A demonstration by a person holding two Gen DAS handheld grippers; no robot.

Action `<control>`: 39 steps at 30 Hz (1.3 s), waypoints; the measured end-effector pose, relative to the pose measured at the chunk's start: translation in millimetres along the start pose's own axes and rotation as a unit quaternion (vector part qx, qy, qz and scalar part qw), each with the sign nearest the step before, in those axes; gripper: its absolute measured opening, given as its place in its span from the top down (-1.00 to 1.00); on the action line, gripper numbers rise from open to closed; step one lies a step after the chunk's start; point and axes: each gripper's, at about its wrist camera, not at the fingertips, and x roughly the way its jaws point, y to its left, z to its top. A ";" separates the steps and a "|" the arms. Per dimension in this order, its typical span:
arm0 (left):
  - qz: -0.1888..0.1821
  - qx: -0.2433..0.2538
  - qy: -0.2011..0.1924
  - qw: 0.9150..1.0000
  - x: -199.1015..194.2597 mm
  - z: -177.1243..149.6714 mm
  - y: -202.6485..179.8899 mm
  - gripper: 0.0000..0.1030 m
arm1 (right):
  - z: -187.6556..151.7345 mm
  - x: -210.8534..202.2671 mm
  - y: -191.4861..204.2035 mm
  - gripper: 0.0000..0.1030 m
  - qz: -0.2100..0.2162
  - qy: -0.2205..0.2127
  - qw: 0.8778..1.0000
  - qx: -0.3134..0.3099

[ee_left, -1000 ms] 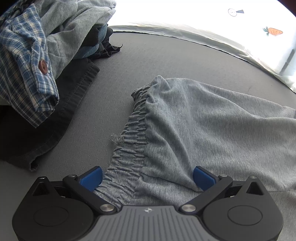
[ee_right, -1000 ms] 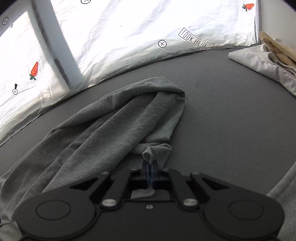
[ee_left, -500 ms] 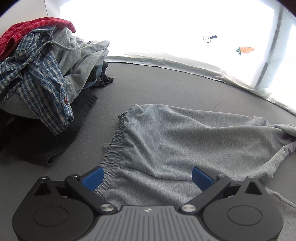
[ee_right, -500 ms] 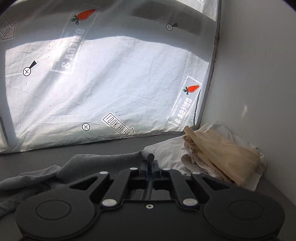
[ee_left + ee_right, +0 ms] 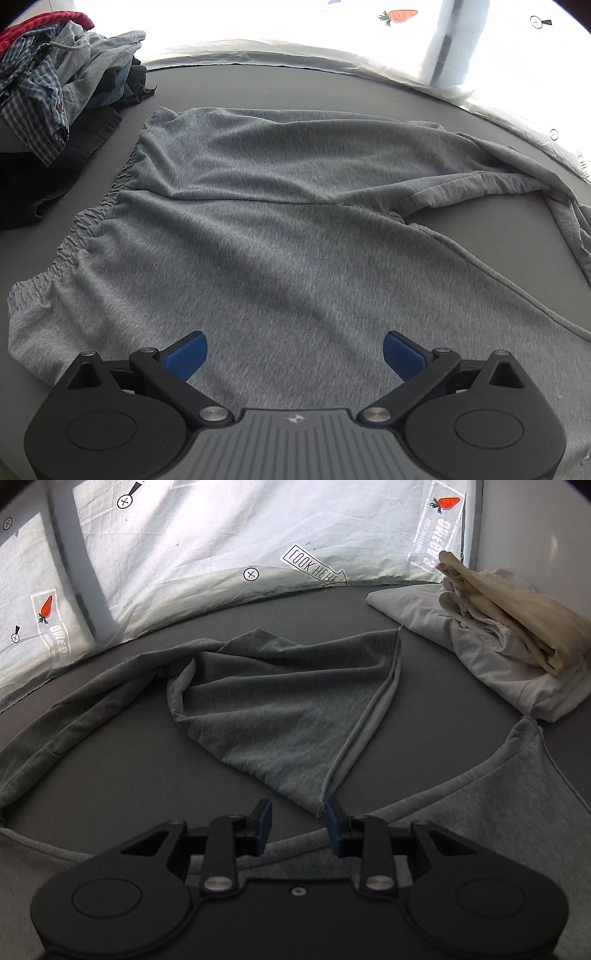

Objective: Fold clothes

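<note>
Sweatpants [image 5: 295,229] flat on mat; left gripper [image 5: 293,354] fingers wide, right gripper [image 5: 297,823] opening (hem corner between, unpinched).

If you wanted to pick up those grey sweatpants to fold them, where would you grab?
Probably the gathered waistband of the grey sweatpants, from the side facing the clothes pile. It is a thick edge, lying flat and exposed on the grey tabletop, so open fingers could likely slide around it easily.
</note>
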 end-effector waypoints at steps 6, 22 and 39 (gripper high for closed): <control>0.024 -0.030 0.015 0.999 17.3 3.7 -5.8 -0.95 | -1.0 16.2 -4.6 0.38 -0.001 0.009 0.999 -0.033; 0.046 -0.051 0.024 0.997 52.7 31.7 -3.8 -1.00 | 38.5 5.5 -62.7 0.96 -0.111 -0.051 0.989 -0.087; 0.046 -0.047 0.030 0.997 55.7 34.6 -2.4 -1.00 | 37.9 5.6 -126.8 0.58 -0.163 -0.034 0.985 0.033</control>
